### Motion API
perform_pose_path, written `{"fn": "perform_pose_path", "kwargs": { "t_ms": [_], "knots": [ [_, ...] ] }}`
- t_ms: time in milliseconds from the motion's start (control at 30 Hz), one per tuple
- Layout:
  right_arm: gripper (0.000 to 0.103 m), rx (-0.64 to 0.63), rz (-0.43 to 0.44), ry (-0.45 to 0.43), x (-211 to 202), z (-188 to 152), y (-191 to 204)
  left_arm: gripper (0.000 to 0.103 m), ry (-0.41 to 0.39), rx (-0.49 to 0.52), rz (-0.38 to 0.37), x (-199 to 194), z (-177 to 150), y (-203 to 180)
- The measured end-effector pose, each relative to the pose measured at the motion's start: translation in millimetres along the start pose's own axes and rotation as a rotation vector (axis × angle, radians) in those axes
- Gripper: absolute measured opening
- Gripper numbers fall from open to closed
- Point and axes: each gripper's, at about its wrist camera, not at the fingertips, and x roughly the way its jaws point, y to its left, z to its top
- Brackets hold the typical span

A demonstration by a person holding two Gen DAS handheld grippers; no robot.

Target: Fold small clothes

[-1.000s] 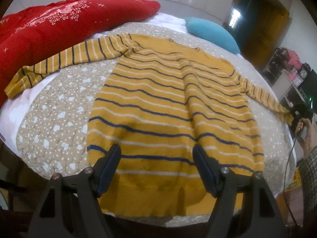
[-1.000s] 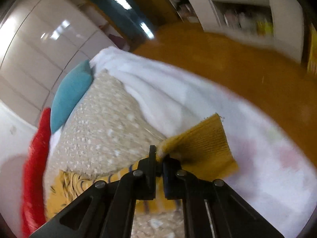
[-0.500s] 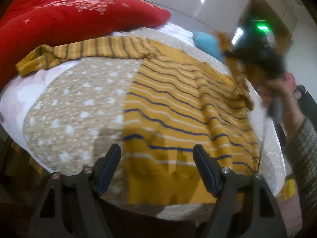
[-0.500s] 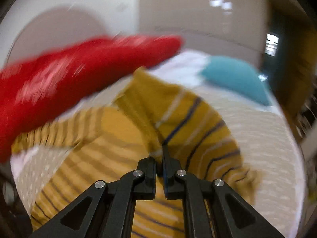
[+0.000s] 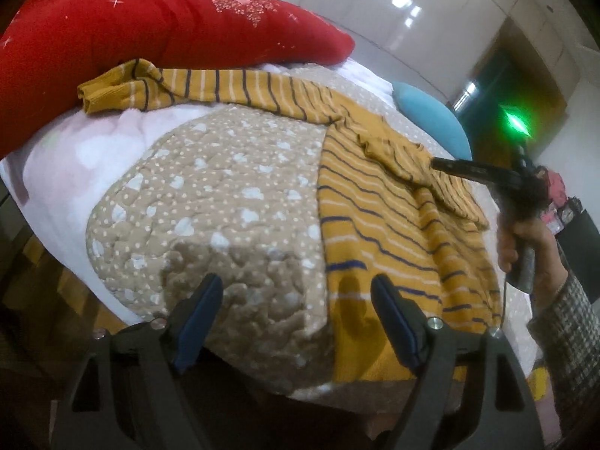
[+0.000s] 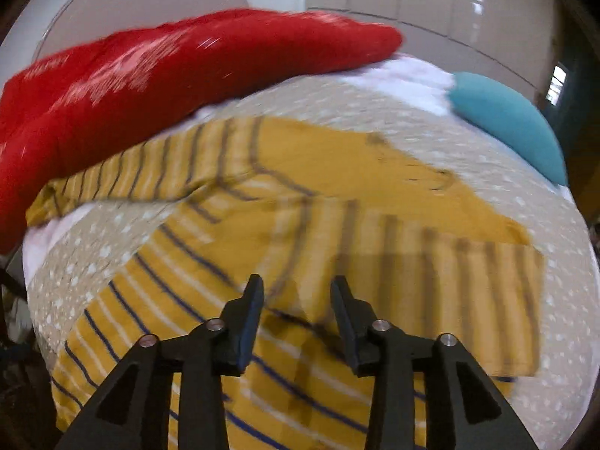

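Observation:
A mustard-yellow sweater (image 5: 378,225) with navy and white stripes lies flat on a beige dotted quilt (image 5: 210,202). Its right sleeve (image 6: 442,273) lies folded across the chest. Its left sleeve (image 5: 180,88) stretches out toward the red pillow. My left gripper (image 5: 296,318) is open and empty, low at the quilt's near edge beside the sweater's hem. My right gripper (image 6: 296,300) is open and empty, just above the folded sleeve; it also shows in the left wrist view (image 5: 442,165), held in a hand.
A large red pillow (image 5: 131,26) lies along the bed's far left side. A teal cushion (image 5: 431,116) sits at the far end. A white-pink sheet (image 5: 67,157) shows beyond the quilt. White cabinets (image 5: 393,11) stand behind the bed.
My right gripper carried the right sleeve across the chest, opened and let it go. My left gripper shifted left along the near edge, still open.

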Motion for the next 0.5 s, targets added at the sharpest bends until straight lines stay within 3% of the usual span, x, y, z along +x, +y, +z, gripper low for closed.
{"fn": "perform_pose_path", "kwargs": {
  "t_ms": [133,200,333,367,400,433,500],
  "knots": [
    [0.057,-0.066,0.006,0.018,-1.0,-0.8,8.2,0.08,0.002,-0.004,-0.019,4.4,-0.6,-4.6],
    [0.057,-0.139,0.018,0.037,15.6,-3.8,33.4,0.08,0.012,0.005,-0.02,6.2,-2.2,-7.2],
    [0.057,-0.273,-0.051,0.051,56.8,-4.6,72.2,0.08,0.008,-0.002,-0.024,2.7,-3.7,-3.3],
    [0.045,-0.277,-0.064,0.065,66.7,-2.7,74.9,0.08,0.007,-0.013,-0.026,1.6,-3.4,0.4],
    [0.018,-0.262,-0.061,0.08,73.2,-0.2,73.6,0.08,0.008,-0.025,-0.028,0.9,-2.9,3.9],
    [0.009,-0.235,-0.054,0.099,77.9,3.6,70.3,0.08,0.009,-0.04,-0.032,-0.1,-2.4,8.2],
    [0.006,-0.129,-0.009,0.088,70.2,17.9,55.3,0.08,0.003,-0.066,-0.043,-3.3,-1.1,16.9]
  ]
}}
